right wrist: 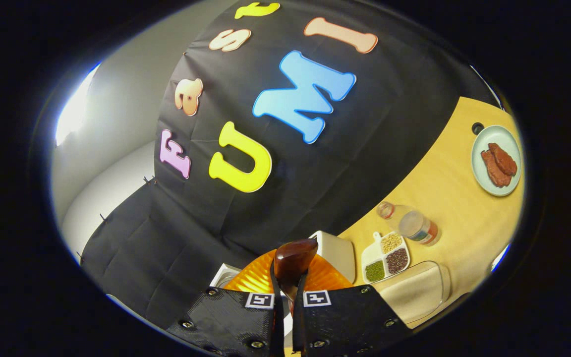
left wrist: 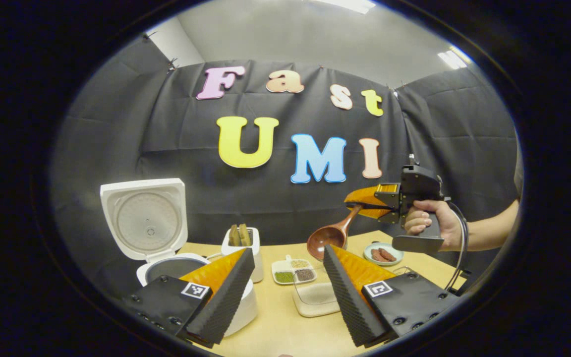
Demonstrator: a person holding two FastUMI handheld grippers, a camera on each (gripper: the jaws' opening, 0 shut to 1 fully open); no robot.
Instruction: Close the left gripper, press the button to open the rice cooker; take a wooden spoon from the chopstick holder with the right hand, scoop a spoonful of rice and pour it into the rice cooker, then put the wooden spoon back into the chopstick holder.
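Right claw [left wrist: 365, 202] clenches the wooden spoon [left wrist: 332, 234], its bowl hanging above the table [left wrist: 285, 327].

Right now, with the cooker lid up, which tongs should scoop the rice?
Right. The right tongs are shut on the brown wooden spoon, held in the air above the clear rectangular rice tray. The left tongs are open, holding nothing, near the white rice cooker.
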